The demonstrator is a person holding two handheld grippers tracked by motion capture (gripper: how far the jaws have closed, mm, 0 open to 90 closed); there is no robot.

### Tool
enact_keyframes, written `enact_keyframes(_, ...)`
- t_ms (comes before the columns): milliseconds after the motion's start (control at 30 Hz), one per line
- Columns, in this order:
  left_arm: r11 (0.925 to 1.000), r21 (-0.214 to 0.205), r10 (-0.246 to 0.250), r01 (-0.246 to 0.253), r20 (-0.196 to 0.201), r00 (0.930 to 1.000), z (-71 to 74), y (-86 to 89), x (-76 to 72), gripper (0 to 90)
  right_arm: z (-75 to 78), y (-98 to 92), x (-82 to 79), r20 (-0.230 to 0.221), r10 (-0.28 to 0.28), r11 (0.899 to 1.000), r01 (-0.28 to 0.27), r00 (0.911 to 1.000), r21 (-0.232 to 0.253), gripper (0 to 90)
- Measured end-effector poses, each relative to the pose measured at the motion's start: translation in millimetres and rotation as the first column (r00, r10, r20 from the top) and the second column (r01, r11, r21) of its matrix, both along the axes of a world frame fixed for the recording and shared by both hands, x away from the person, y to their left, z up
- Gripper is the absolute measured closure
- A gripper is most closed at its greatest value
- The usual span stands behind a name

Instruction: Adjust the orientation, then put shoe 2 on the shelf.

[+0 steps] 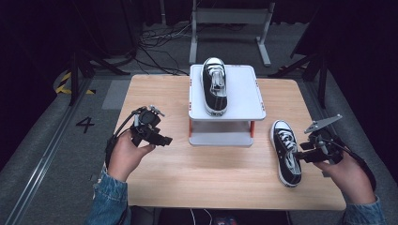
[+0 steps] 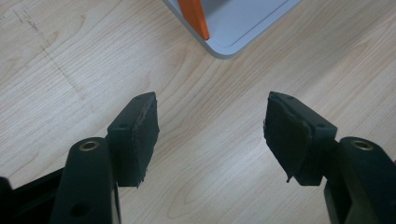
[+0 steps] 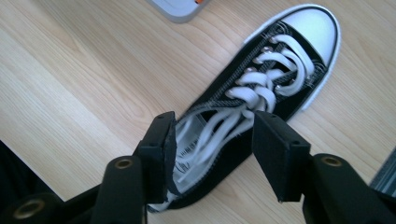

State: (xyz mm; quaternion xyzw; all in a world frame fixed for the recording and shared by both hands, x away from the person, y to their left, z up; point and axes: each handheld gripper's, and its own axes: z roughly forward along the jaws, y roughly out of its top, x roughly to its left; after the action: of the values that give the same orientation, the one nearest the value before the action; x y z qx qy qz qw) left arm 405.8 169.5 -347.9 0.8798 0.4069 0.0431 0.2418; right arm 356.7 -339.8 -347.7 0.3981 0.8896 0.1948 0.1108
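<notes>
The right gripper (image 3: 212,149) has its fingers (image 3: 161,149) parted to a middling width, one on each side of the open collar of a black high-top sneaker (image 3: 261,93). The left pad lies against or just at the edge of the collar, over the loose white laces; the right pad stands clear of the canvas, so nothing is clamped. In the high view this gripper (image 1: 300,157) sits just to the right of that sneaker (image 1: 286,152), at its heel half, in the person's right hand (image 1: 345,176).

The sneaker lies on its sole on the wooden tabletop (image 1: 211,173), white toe cap pointing away from the person, just off the right front corner of the white two-tier stand (image 1: 244,93). Its laces are threaded through the eyelets but hang loose near the collar.

The left gripper (image 2: 210,135) has its fingers (image 2: 137,135) spread wide, with bare tabletop between them. Ahead of them is a rounded corner of the stand's lower tray and one orange post (image 2: 194,16). In the high view this gripper (image 1: 164,139) hangs to the left of the stand, well apart from the sneaker on the tabletop, in the person's left hand (image 1: 124,157), its cable looping back over the wrist.

On the stand's top tray a second black high-top sneaker (image 1: 214,86) stands on its sole, toe pointing away from the person, a little left of the tray's middle. Both forearms wear denim sleeves (image 1: 110,199).
</notes>
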Motion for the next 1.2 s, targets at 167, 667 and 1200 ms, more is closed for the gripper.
enact_keyframes(167, 0.9999, 0.0, -0.01, 0.01, 0.001, 0.9999, 0.5, -3.5, 3.0, 36.0, -19.5, 0.7, 6.6, -0.01, 0.007, 0.994, -0.008, 0.9999, -0.107, 35.9)
enact_keyframes(667, 0.9984, -0.008, 0.055, -0.055, -0.004, 0.9985, -0.6, 20.2, -13.6, 36.0, -53.0, 9.1, 41.3, 0.04, 0.094, 0.979, -0.085, 0.9948, -0.187, 34.2)
enact_keyframes(1200, 0.9948, -0.014, 0.101, -0.101, 0.001, 0.9949, 1.9, 38.7, -28.4, 36.4, -45.0, 19.1, 56.3, 0.082, 0.129, 0.972, -0.109, 0.9883, -0.207, 75.9)
